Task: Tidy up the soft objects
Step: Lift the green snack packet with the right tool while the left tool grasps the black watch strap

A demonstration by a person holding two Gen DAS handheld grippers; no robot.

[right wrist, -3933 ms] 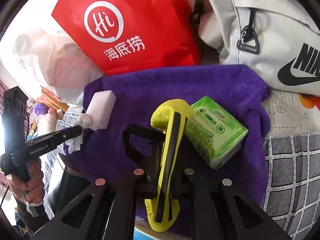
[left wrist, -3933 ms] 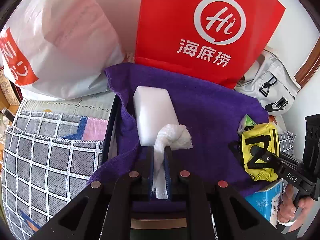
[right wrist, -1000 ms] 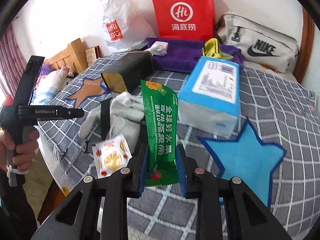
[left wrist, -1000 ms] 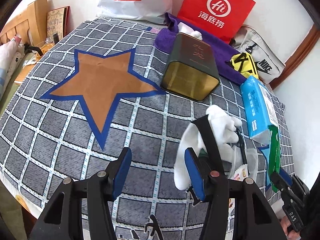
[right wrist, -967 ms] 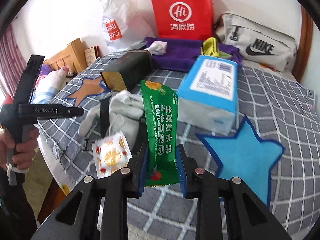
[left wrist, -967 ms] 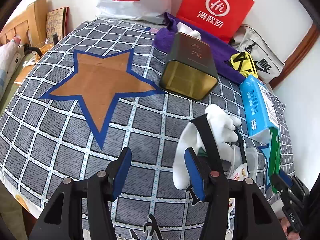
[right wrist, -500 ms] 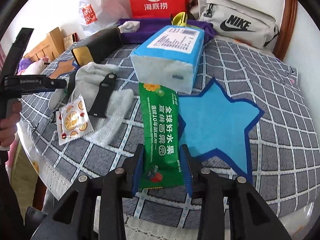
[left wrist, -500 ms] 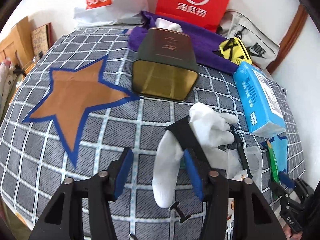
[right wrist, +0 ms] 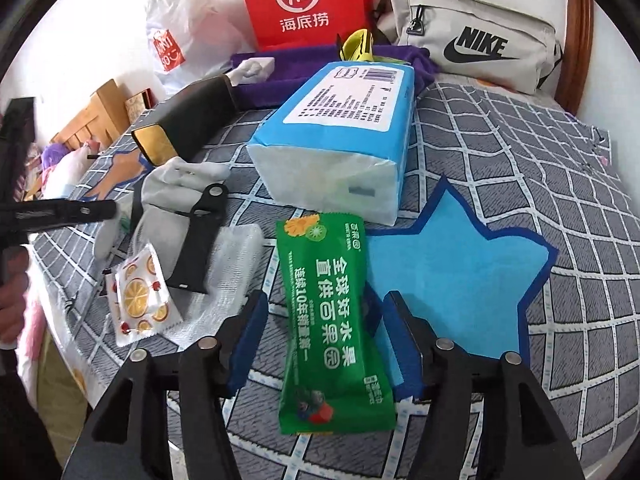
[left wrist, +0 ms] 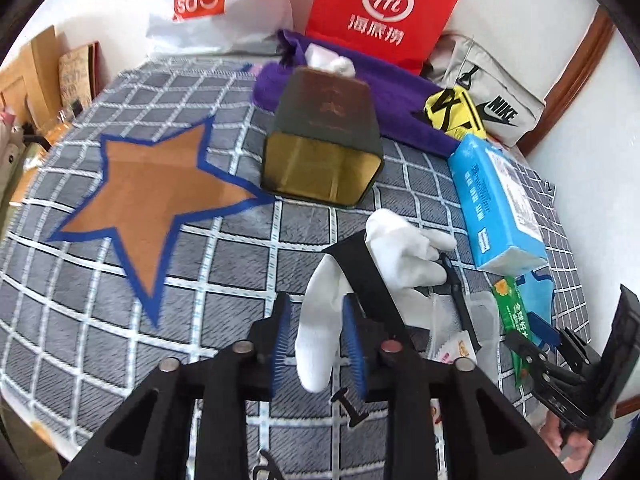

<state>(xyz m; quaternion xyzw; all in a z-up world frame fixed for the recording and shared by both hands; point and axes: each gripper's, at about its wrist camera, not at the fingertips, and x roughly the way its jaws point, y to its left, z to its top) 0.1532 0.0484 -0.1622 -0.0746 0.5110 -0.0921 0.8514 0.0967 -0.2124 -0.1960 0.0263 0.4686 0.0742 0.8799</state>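
Seemingly untouched, white glove lies between closing left tongs.

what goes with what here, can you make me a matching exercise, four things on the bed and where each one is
Things:
1. white glove
2. green snack packet
3. blue tissue pack
4. yellow pouch

Places:
A. on the purple towel
B. between the fingers of the left gripper
C. just beyond the green packet, beside the blue star
D. between the open jaws of the right gripper

Pairs: 1-B, 2-D, 3-C, 4-A
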